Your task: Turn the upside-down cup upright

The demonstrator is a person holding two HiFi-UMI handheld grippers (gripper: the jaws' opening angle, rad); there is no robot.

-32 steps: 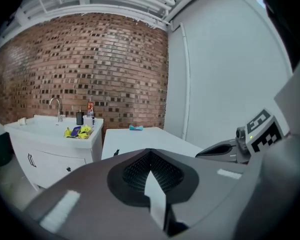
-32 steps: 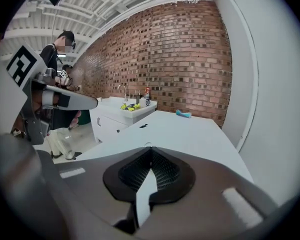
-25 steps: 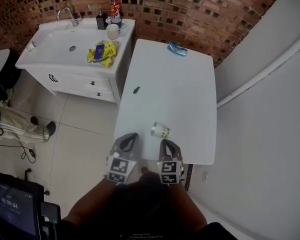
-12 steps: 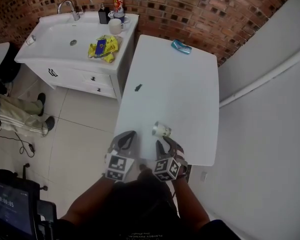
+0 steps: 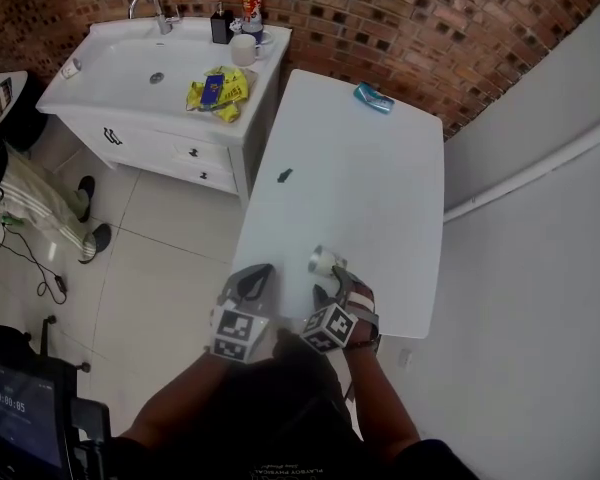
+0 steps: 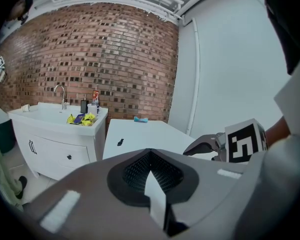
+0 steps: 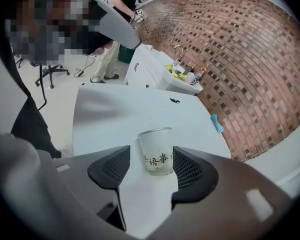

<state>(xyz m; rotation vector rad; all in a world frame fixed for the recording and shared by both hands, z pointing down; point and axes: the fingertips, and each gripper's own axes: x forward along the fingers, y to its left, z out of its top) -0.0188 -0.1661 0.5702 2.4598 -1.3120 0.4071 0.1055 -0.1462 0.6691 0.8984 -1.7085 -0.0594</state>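
Listing by size, largest first, as laid out in the head view.

- Red-brown brick wall (image 5: pixel 410 18): spans the 12 o'clock side.
- White rectangular surface (image 5: pixel 370 188): centre of view, long axis running 6 to 12 o'clock.
- White sink cabinet with chrome tap (image 5: pixel 130 93): just beside the surface at its 10 o'clock; yellow packets (image 5: pixel 218 92) lie on its top.
- Left tool (image 5: pixel 260 272): at the surface's 7 o'clock corner, jaws brought together with nothing between them.
- Right tool (image 5: pixel 332 280): at the 6 o'clock edge, tilted down; jaws wide apart and just been opening, with the cup standing between their tips.
- White tapered disposable cup with black characters (image 7: pixel 156 146): upright, rim on top, base on the surface near its 6 o'clock edge.
- Small blue packet (image 5: pixel 373 97): at the surface's 12 o'clock end.
- Small dark scrap (image 5: pixel 285 176): near the 9 o'clock edge.
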